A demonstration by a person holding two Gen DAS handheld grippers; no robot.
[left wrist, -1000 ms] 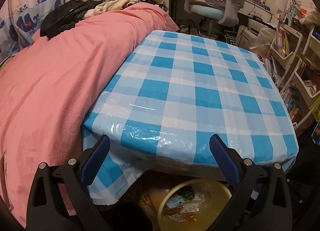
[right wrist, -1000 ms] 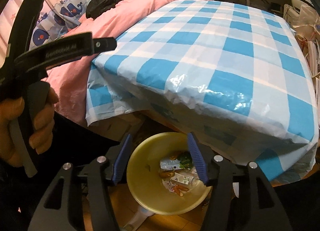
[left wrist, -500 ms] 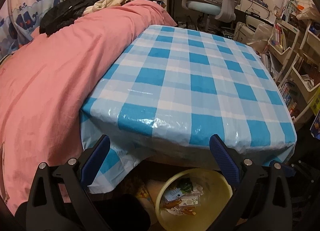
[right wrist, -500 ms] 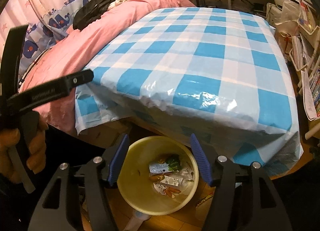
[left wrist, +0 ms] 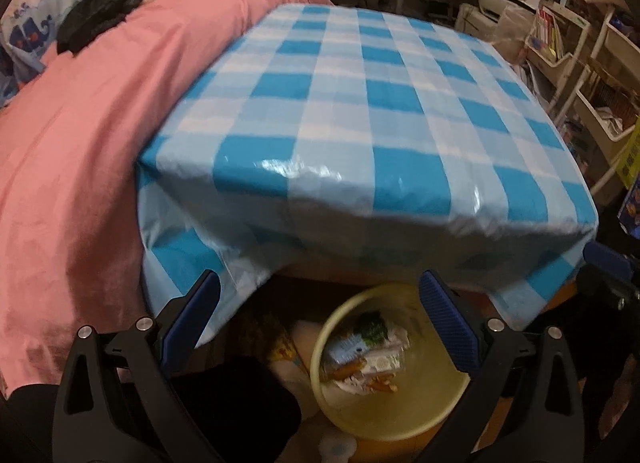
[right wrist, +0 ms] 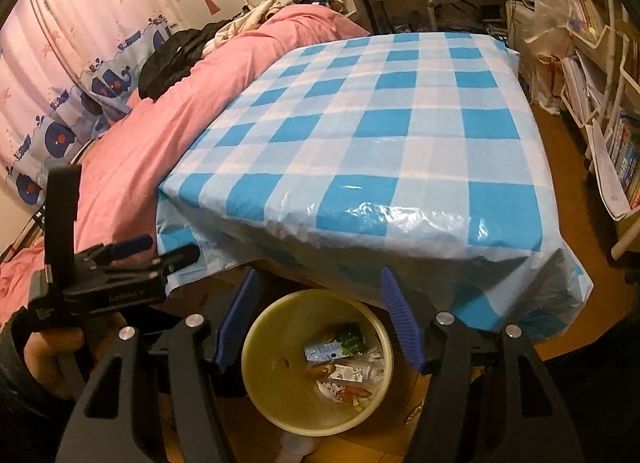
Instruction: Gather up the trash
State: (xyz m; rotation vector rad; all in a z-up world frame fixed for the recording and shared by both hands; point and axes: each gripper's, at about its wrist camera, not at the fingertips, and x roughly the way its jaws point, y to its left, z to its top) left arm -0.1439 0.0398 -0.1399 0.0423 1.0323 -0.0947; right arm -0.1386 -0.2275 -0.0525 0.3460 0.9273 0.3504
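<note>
Right gripper (right wrist: pixel 316 323): jaws apart, just widened, grasping nothing.
Left gripper (left wrist: pixel 318 321): spread wide, empty.
Bin (right wrist: pixel 272 395): round yellow plastic, lower centre, under the table edge; crumpled wrappers (right wrist: pixel 344 367) inside.
Right view only: hand (right wrist: pixel 44 359) on the left gripper's handle.
Table (right wrist: pixel 384 135): glossy blue-checked plastic cloth.
Bed (right wrist: pixel 160 119): soft pink cover, left.

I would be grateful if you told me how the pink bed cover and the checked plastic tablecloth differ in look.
The pink bed cover is plain, matte fabric; the blue-and-white checked plastic tablecloth is patterned and glossy, with glare near its front edge. The cover lies in soft folds with clothes piled on it, whereas the tablecloth is stretched flat and bare. Both drape over their edges.
</note>
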